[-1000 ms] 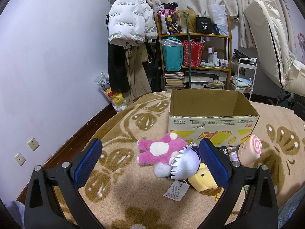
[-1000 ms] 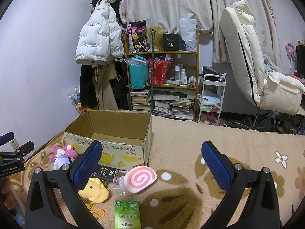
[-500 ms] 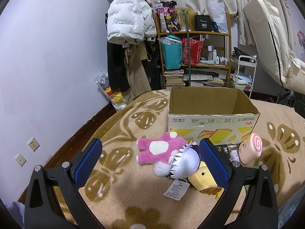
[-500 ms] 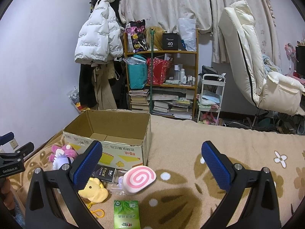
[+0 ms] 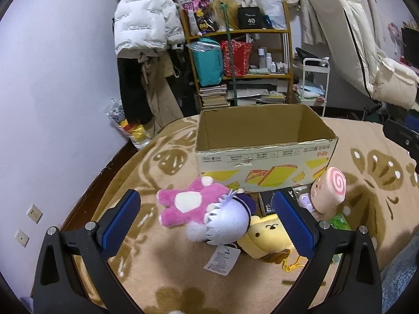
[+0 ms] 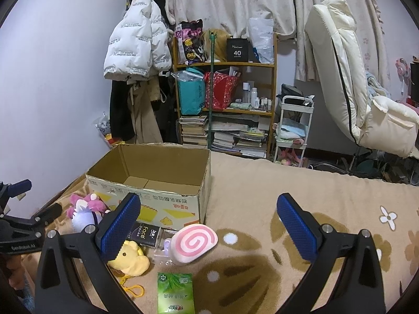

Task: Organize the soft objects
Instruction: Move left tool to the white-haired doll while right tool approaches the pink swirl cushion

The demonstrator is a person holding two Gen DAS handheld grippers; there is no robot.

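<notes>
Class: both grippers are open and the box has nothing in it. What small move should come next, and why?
Probably lower the left gripper onto the white-haired plush: it lies between the open jaws, on the blanket before the cardboard box.

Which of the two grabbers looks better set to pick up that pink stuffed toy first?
Probably the left gripper: its open fingers frame the pink plush toy lying before the cardboard box. The right gripper, also open, faces the swirl-patterned cushion instead.

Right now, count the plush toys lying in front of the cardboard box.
4: the pink plush on the left, the white-haired doll against it, the yellow plush beside that, and the pink swirl plush on the right. Smaller ones may be hidden.
</notes>
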